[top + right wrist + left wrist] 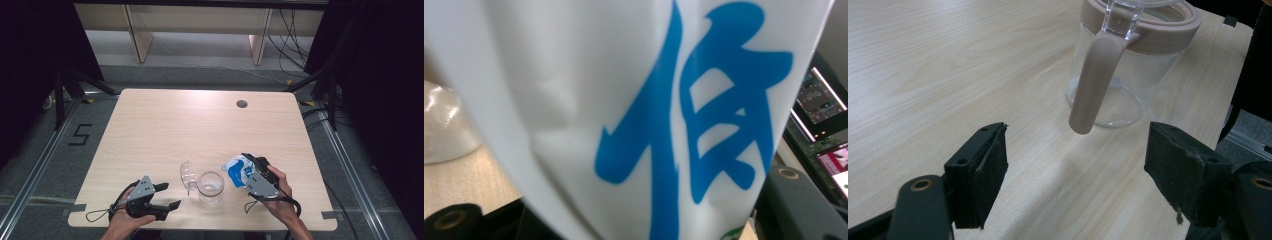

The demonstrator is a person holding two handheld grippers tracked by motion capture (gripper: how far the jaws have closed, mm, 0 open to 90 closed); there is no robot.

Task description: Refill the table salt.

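A clear glass jar (pixel 210 187) stands near the table's front edge, its clear lid (pixel 188 174) swung open to the left. In the left gripper view the jar (pixel 1125 75) has a beige rim, and a beige clasp (pixel 1095 80) hangs down its side. My left gripper (pixel 169 196) lies left of the jar and apart from it. Its jaws stand open and bare (pixel 1078 175). My right gripper (pixel 246 167) is shut on a white pouch with blue print (pixel 238 170), held tilted just right of the jar's mouth. Seen close between those jaws (pixel 624 220), the pouch (pixel 649 110) hides most of what lies behind it.
The wooden table (pixel 165 125) has a round cable hole (pixel 242 104) at the back right. Its front edge runs close under both hands. Dark stands and cables flank the table on the floor. A pale shiny object (pixel 444 125) sits at the left in the right gripper view.
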